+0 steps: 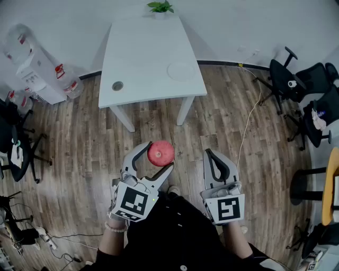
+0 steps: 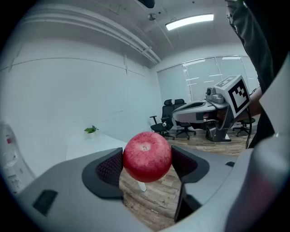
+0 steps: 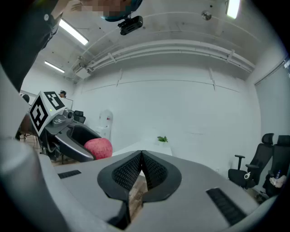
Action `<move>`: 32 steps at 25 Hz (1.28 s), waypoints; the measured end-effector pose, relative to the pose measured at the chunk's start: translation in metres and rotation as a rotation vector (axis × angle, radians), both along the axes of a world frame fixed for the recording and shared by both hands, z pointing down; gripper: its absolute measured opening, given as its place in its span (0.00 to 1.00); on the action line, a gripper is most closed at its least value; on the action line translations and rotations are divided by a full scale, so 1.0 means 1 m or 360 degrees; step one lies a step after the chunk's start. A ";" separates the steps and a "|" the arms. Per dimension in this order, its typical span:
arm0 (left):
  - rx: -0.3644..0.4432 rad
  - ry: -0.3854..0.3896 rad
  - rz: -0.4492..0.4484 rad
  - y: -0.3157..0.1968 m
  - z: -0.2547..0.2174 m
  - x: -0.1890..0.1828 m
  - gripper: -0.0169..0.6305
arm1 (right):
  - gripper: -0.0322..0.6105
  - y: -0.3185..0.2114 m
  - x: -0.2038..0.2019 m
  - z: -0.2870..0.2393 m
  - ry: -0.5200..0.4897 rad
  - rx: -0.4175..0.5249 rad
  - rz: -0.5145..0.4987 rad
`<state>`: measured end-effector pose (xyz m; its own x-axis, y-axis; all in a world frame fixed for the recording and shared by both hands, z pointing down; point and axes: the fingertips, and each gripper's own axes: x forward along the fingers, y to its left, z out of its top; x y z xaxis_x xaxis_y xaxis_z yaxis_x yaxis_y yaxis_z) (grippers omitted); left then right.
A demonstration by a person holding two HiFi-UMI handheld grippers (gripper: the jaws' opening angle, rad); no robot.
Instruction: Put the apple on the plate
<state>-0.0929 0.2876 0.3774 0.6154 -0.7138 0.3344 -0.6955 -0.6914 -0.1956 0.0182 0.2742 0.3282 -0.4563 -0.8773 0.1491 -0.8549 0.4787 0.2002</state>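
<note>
Both pads (image 2: 111, 166) of the left hand-held gripper (image 1: 160, 155) clamp the round red apple (image 2: 147, 158), its stem dimple facing back along the jaws. The right hand-held gripper (image 3: 142, 155) beside it has its jaws together, empty. A round white plate (image 1: 181, 71) sits well ahead on the white tabletop (image 1: 140, 50).

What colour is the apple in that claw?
The apple is red; left gripper view shows it best.

The white table (image 1: 143, 63) bears a white plate (image 1: 181, 71) and a small potted plant (image 1: 160, 8).

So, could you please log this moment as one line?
left gripper: shut on apple | right gripper: shut, empty | plate: empty, on table
</note>
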 end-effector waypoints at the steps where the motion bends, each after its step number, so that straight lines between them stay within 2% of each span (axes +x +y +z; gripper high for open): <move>1: -0.0001 0.0002 0.0001 0.000 0.000 0.001 0.56 | 0.11 0.000 0.000 0.000 0.0003 -0.0001 -0.0004; 13: 0.0003 0.0015 -0.0005 -0.003 -0.004 0.006 0.56 | 0.11 0.000 0.000 0.002 0.0027 -0.0033 -0.0043; 18: 0.0053 0.0009 0.0002 -0.006 -0.017 0.018 0.56 | 0.11 0.000 0.014 -0.001 -0.0024 -0.0026 -0.0013; 32: 0.0076 0.0024 -0.0115 0.012 -0.024 0.044 0.56 | 0.11 0.013 0.050 0.004 -0.0054 0.0004 -0.0062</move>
